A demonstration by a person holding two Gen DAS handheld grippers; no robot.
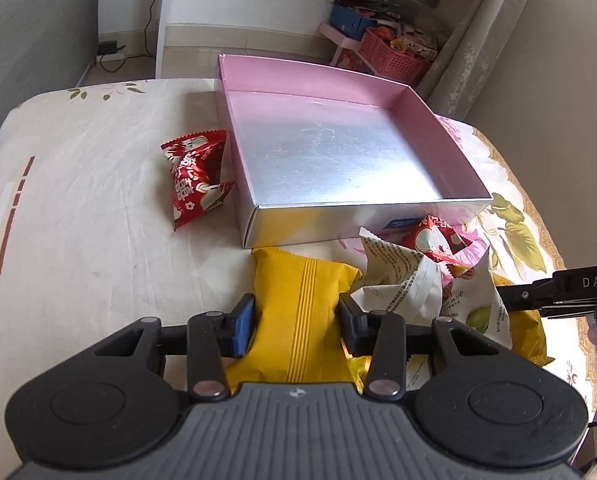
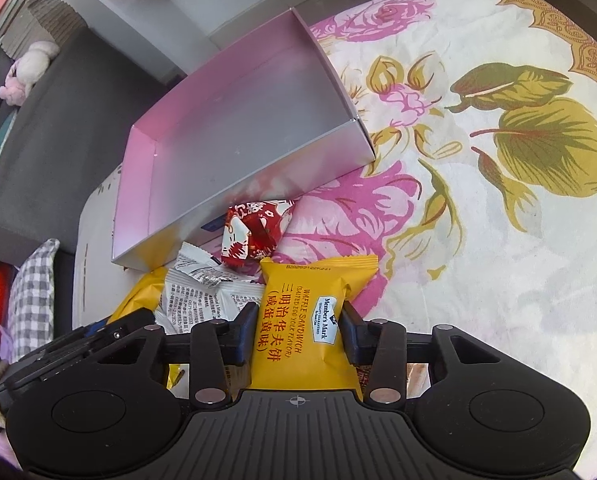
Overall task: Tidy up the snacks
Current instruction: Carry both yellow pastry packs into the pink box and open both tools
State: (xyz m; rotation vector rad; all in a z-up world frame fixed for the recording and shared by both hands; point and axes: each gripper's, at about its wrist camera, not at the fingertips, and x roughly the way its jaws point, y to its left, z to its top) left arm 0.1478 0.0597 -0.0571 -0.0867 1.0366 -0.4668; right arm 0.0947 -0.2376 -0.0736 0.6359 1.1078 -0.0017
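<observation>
An empty silver box with pink inner walls (image 1: 438, 120) (image 2: 146, 152) lies on the flowered cloth. My left gripper (image 1: 296, 316) is shut on a plain yellow snack packet (image 1: 298, 296) just in front of the box. My right gripper (image 2: 300, 328) is shut on a yellow waffle sandwich packet (image 2: 310, 312). A pile of white packets (image 1: 398, 276) (image 2: 202, 292) and a red packet (image 1: 434, 236) (image 2: 254, 232) lies between the grippers. Another red packet (image 1: 196, 176) lies left of the box. The right gripper's body (image 1: 558, 288) shows at the left wrist view's right edge.
Shelves with pink baskets (image 1: 394, 54) and a blue box (image 1: 350, 20) stand behind the table. A grey sofa (image 2: 58, 120) with a checked cushion (image 2: 34, 292) lies to the left in the right wrist view. The table's edge (image 1: 98, 88) curves at the far left.
</observation>
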